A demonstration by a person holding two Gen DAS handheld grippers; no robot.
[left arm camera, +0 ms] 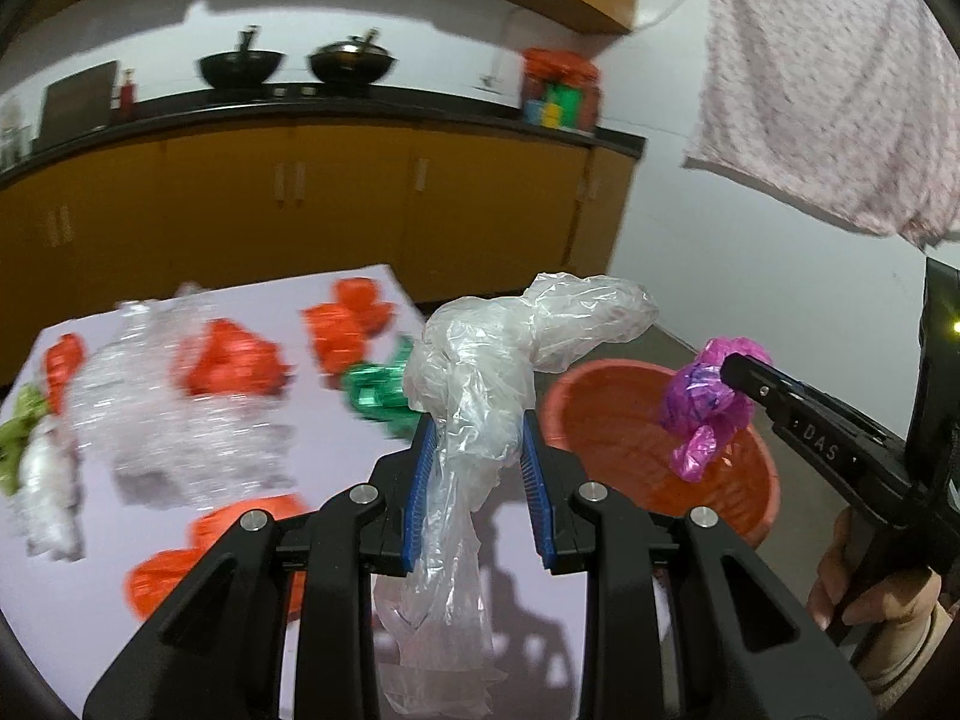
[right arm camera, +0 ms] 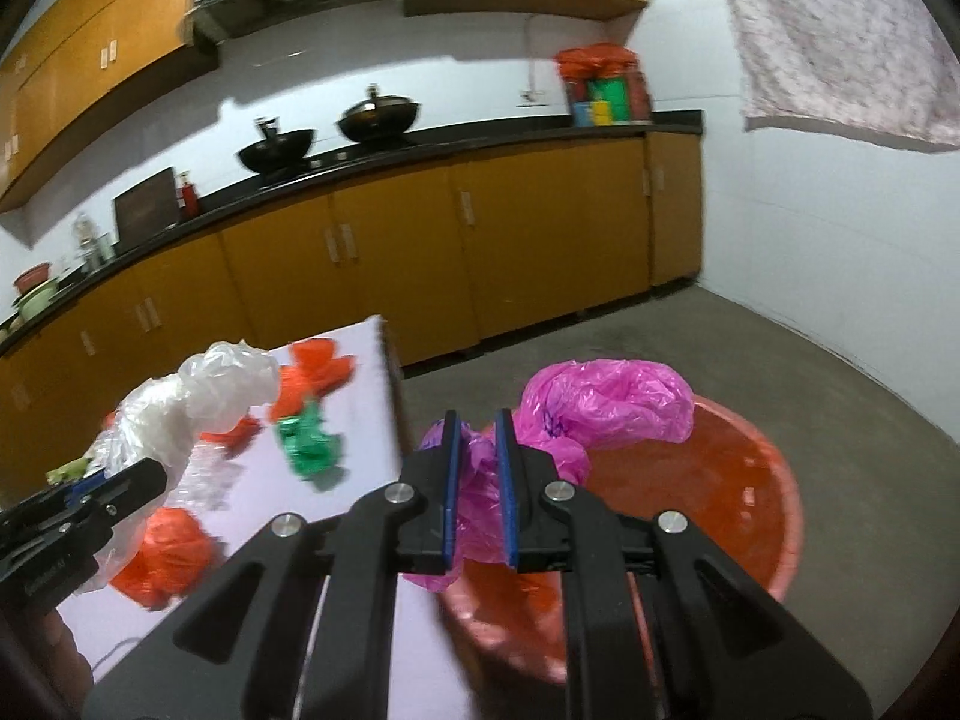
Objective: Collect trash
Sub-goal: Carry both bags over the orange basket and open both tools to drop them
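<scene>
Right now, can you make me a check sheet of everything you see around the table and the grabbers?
Surface: white table, littered.
Job's things: clear plastic bag and pink plastic bag held up; red basin on the floor beside the table.
Clutter: orange bags, green wrapper, crumpled clear plastic on the table.
Grippers: left gripper clamps the clear bag; right gripper clamps the pink bag over the basin.
Cables: nothing seen.
Surroundings: yellow cabinets, two woks, hanging cloth.

Crumpled clear bag point(left arm camera: 480, 372) and pink bag point(right arm camera: 600, 408) hang above the red basin point(right arm camera: 768, 516).
</scene>
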